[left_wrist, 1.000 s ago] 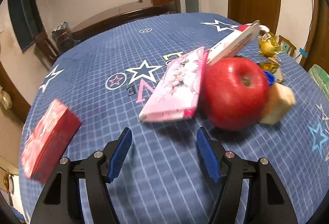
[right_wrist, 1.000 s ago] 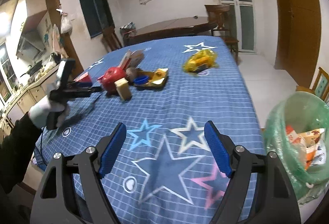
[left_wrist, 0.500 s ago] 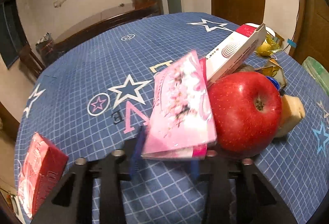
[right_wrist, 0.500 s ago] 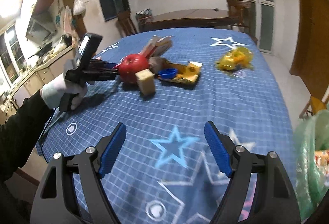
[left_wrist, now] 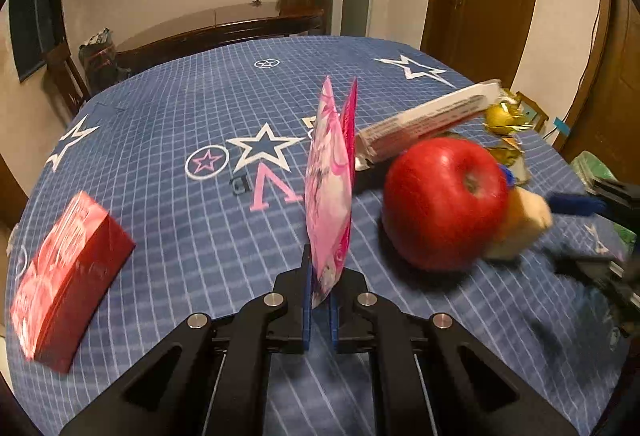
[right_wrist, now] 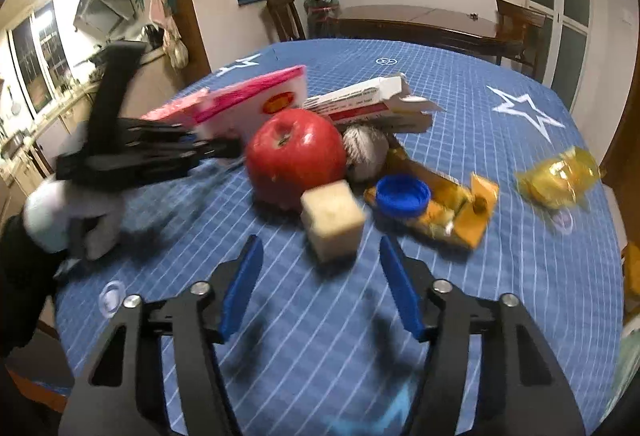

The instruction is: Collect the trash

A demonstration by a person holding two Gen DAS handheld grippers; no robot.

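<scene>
Pink and glossy, a flat packet [left_wrist: 329,191] stands on edge in the left gripper [left_wrist: 319,300], whose blue pads are clamped on its lower corner. The packet is tilted up from the blue star-patterned tablecloth [left_wrist: 200,236], beside a red apple [left_wrist: 444,203]. A white and red carton [left_wrist: 428,123] lies propped behind the apple, and a red box [left_wrist: 68,276] lies well apart at the cloth's left edge.

The right gripper [right_wrist: 320,288] hangs over the near side of the table with its fingers apart. The jaws have just been closing, yet nothing is between them; a pale cube [right_wrist: 332,220] sits just beyond the tips, touching or nearly touching the apple [right_wrist: 296,151]. To the right of the cube, a blue bottle cap [right_wrist: 402,193] rests on a flattened yellow wrapper [right_wrist: 460,220]. A crumpled yellow wrapper [right_wrist: 556,175] lies apart near the right edge of the cloth. A round grey-white item [right_wrist: 366,151] sits behind the cap, too blurred to identify.

In the right wrist view, a gloved hand [right_wrist: 72,211] holds the left gripper [right_wrist: 216,147] level with the apple, with the pink packet [right_wrist: 248,103] raised at its tip.
</scene>
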